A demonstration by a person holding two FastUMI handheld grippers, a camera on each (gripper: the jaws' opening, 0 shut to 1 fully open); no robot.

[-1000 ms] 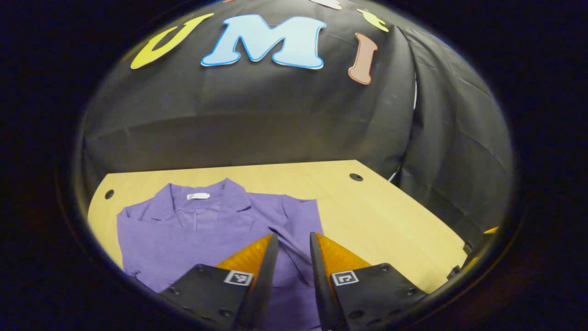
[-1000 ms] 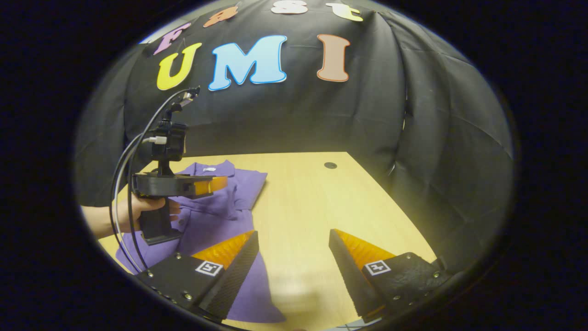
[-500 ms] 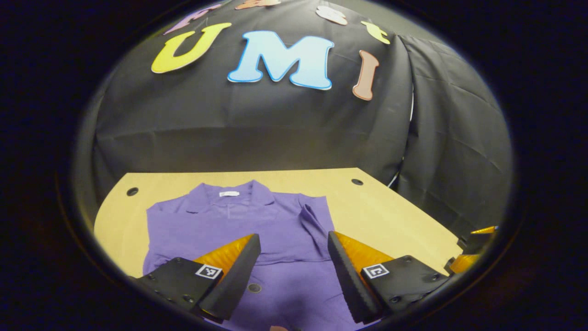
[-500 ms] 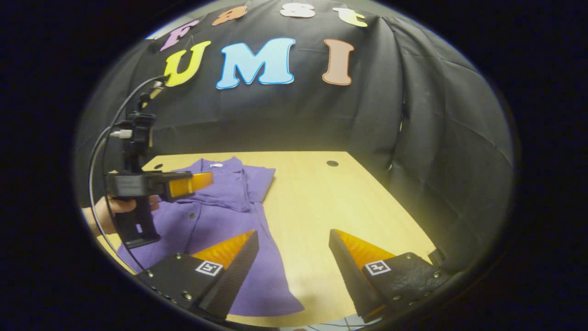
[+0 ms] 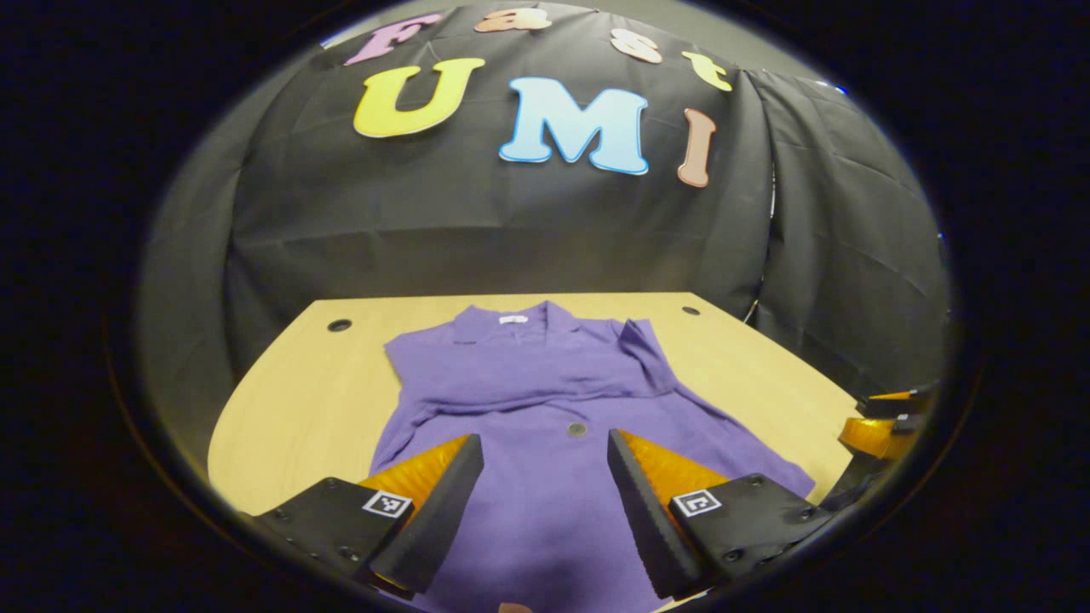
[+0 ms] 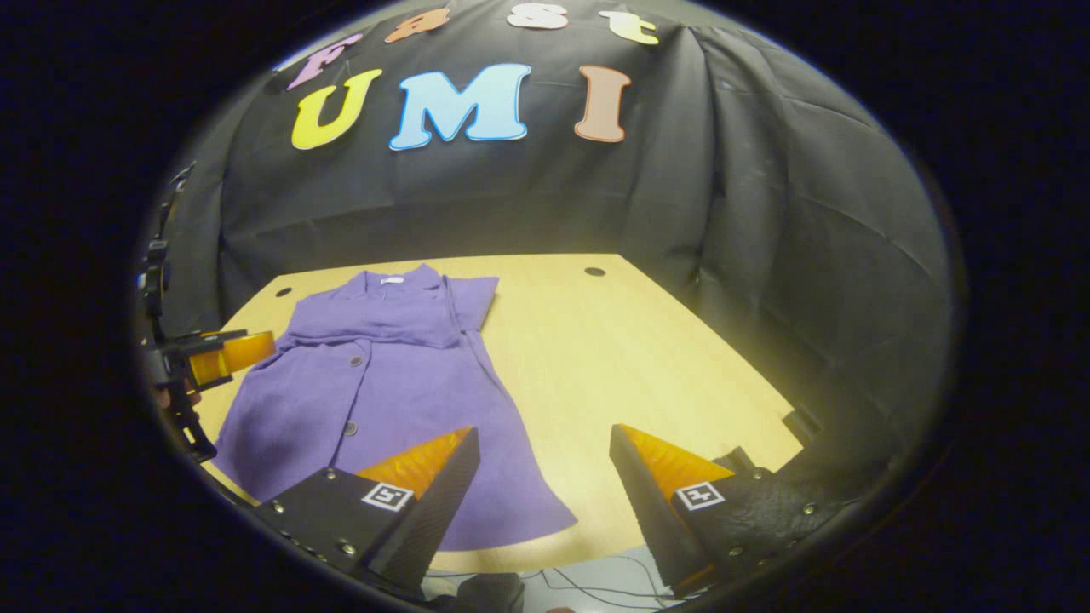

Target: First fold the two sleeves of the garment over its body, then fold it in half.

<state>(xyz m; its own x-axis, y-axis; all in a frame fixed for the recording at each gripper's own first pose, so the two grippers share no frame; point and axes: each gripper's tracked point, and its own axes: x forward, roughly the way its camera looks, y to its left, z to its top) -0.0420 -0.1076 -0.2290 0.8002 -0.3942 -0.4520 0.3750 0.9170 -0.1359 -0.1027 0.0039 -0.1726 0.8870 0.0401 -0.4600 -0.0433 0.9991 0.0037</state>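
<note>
A purple button-front garment (image 5: pixel 545 400) lies flat on the wooden table (image 5: pixel 298 400), collar at the far side, hem toward me. Both sleeves lie folded across its chest (image 5: pixel 528 375). In the left gripper view my left gripper (image 5: pixel 545 477) hovers open above the lower body of the garment, nothing between its fingers. In the right gripper view the garment (image 6: pixel 383 375) lies at the left, and my right gripper (image 6: pixel 545 464) stands open over the near table edge, just right of the hem. The left gripper (image 6: pixel 213 358) hangs at the far left, held by a hand.
Round holes mark the table's far corners (image 5: pixel 340 324) (image 5: pixel 686 311). Bare tabletop (image 6: pixel 613 358) stretches to the right of the garment. Cables (image 6: pixel 579 587) hang below the near edge. The right gripper (image 5: pixel 886 417) sits at the right rim of the left gripper view.
My left gripper opened, let go of the sleeve it had carried across the chest, and drew back toward the hem. The right gripper stayed open and pulled back a little.
</note>
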